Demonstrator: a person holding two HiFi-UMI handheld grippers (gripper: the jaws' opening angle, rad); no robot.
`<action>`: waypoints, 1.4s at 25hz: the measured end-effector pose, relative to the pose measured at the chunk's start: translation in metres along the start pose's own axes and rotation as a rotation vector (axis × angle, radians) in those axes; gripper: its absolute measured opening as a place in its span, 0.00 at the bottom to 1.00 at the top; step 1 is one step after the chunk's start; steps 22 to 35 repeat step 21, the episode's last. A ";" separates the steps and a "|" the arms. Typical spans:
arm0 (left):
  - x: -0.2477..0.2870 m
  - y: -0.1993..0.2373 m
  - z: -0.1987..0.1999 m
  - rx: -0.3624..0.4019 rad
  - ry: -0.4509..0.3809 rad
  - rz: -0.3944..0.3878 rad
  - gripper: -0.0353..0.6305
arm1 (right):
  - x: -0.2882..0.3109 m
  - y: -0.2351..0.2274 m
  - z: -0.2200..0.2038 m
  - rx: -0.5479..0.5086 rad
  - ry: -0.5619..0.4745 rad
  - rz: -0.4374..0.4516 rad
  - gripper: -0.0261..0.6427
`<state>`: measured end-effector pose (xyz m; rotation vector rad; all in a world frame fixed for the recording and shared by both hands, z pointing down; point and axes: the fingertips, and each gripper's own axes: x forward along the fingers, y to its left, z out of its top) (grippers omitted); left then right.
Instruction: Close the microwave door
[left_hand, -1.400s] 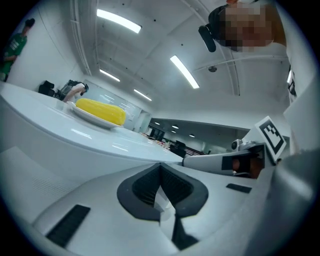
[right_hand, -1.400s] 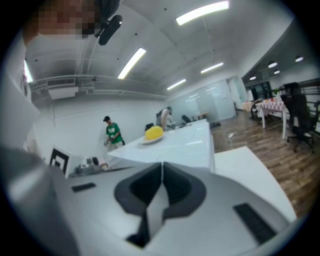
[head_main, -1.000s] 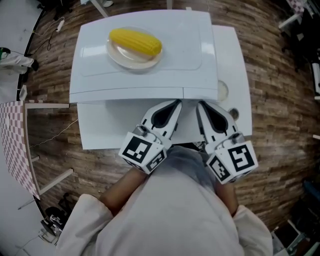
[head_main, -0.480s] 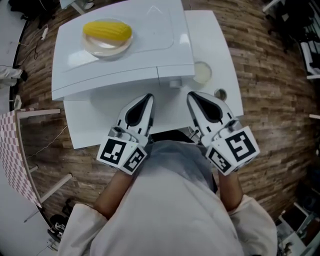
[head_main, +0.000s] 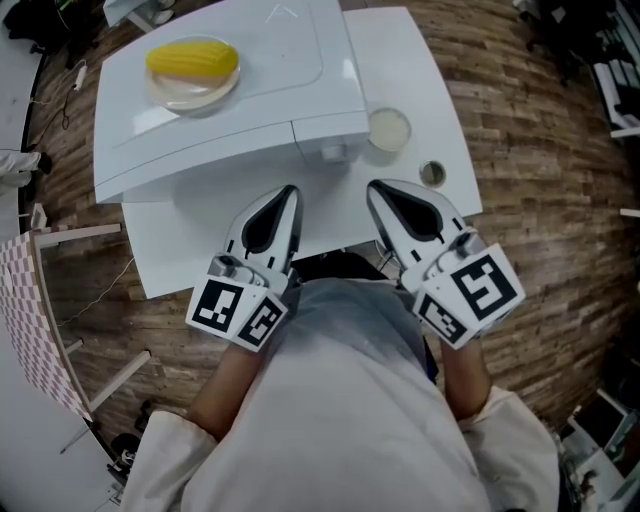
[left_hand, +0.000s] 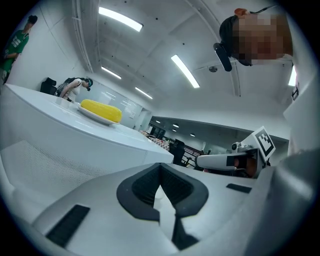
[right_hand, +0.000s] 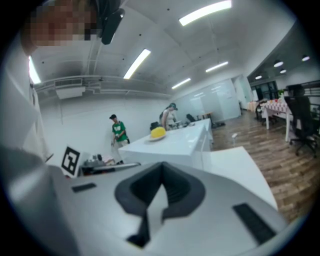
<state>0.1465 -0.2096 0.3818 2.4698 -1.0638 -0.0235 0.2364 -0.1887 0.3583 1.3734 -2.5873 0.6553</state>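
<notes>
The white microwave (head_main: 230, 100) stands on a white table (head_main: 420, 110), and its door looks flush with the front. A plate with a yellow corn cob (head_main: 192, 60) rests on top of it. My left gripper (head_main: 287, 192) is shut and empty, its tips just short of the microwave's front. My right gripper (head_main: 374, 188) is shut too, near the front right corner. In the left gripper view the left gripper (left_hand: 160, 165) points up past the microwave (left_hand: 60, 150) and the corn (left_hand: 101, 110). The right gripper (right_hand: 161, 164) sees the microwave (right_hand: 175, 142) farther off.
A small round dish (head_main: 388, 128) and a small round object (head_main: 432, 173) lie on the table right of the microwave. A checkered frame (head_main: 30, 300) stands on the wooden floor at the left. People stand in the background of the right gripper view.
The microwave has slid up and left in the head view as the view shifted. Both grippers have stayed shut, and their tips have drawn slightly apart from the microwave's front.
</notes>
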 end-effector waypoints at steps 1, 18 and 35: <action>0.000 0.000 0.000 -0.001 -0.001 0.000 0.08 | 0.000 0.001 0.000 0.001 0.001 0.002 0.07; -0.012 0.011 0.006 -0.030 -0.021 -0.009 0.08 | 0.008 0.020 -0.001 -0.022 0.022 0.023 0.07; -0.013 0.011 0.005 -0.032 -0.018 -0.014 0.08 | 0.009 0.022 -0.003 -0.022 0.024 0.025 0.07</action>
